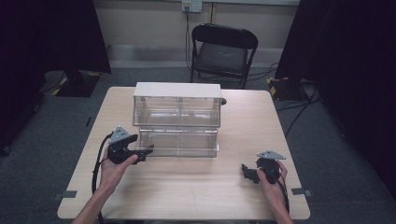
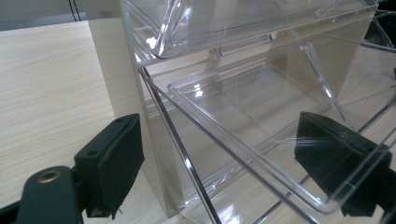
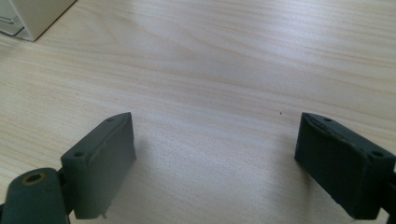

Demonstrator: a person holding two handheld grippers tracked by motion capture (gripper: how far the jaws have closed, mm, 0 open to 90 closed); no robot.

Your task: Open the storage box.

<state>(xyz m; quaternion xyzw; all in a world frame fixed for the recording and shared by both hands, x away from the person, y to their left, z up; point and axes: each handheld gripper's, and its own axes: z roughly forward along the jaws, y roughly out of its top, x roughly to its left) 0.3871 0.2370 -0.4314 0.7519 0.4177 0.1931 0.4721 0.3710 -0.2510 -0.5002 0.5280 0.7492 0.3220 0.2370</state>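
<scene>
A clear plastic two-drawer cabinet (image 1: 176, 119) with a white top stands at the middle of the wooden table (image 1: 196, 186). Its lower drawer (image 1: 180, 142) sticks out a little toward me. My left gripper (image 1: 145, 151) is open at the cabinet's front left corner. In the left gripper view (image 2: 219, 154) one jaw lies outside the cabinet's left wall and the other shows through the clear lower drawer (image 2: 252, 107). My right gripper (image 1: 246, 171) is open over bare table at the front right, nothing between its jaws (image 3: 215, 154).
A black folding chair (image 1: 223, 49) stands beyond the table's far edge, with cables on the floor around it. A corner of the cabinet (image 3: 32, 16) shows at the top left of the right gripper view. Bare wood lies in front of the cabinet.
</scene>
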